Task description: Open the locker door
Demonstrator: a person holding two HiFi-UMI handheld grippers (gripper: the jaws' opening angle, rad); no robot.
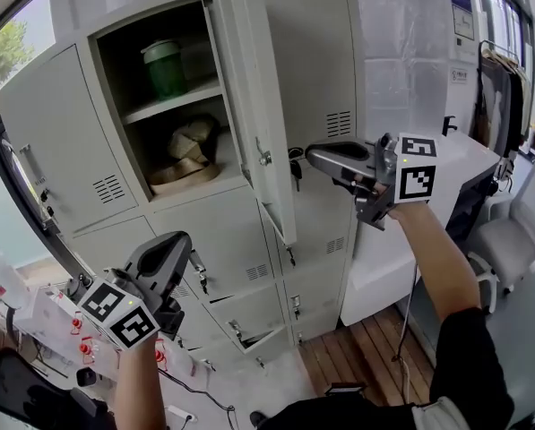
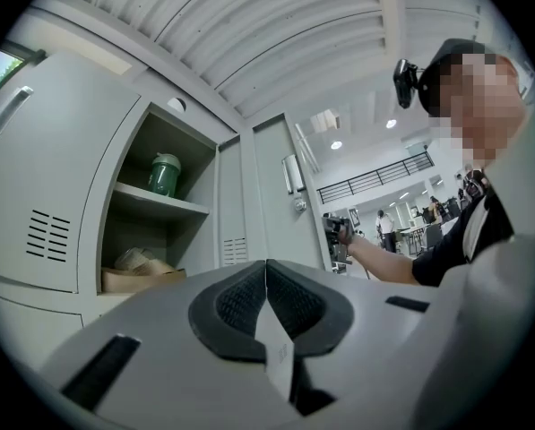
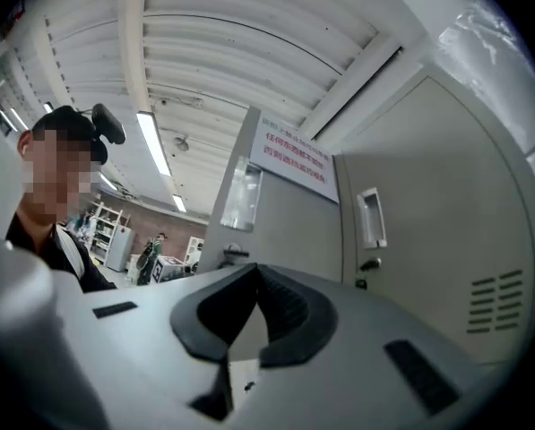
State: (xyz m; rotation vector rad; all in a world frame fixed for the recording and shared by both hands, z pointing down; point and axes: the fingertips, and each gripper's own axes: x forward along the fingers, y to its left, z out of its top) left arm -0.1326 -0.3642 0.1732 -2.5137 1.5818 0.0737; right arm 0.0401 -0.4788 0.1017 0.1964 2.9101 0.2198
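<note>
The grey locker bank (image 1: 61,133) has its upper middle door (image 1: 258,106) swung out towards me. Its compartment (image 2: 151,213) holds a green jar (image 1: 164,68) on the upper shelf and a crumpled bag (image 1: 186,155) in a box below. My right gripper (image 1: 314,156) is shut and empty, level with the door's latch (image 1: 264,158) and just to its right, beside hanging keys (image 1: 295,164). In the right gripper view the shut right gripper (image 3: 258,294) faces the neighbouring door's recessed handle (image 3: 370,218). My left gripper (image 1: 173,245) is shut and empty, low before the lower lockers.
A white desk (image 1: 464,164) and a grey chair (image 1: 509,231) stand to the right, with clothes hanging (image 1: 500,88) behind them. Bags and clutter (image 1: 34,321) lie at the lower left. Wooden floor (image 1: 366,348) runs below the lockers. A sign with red print (image 3: 294,155) is on a locker face.
</note>
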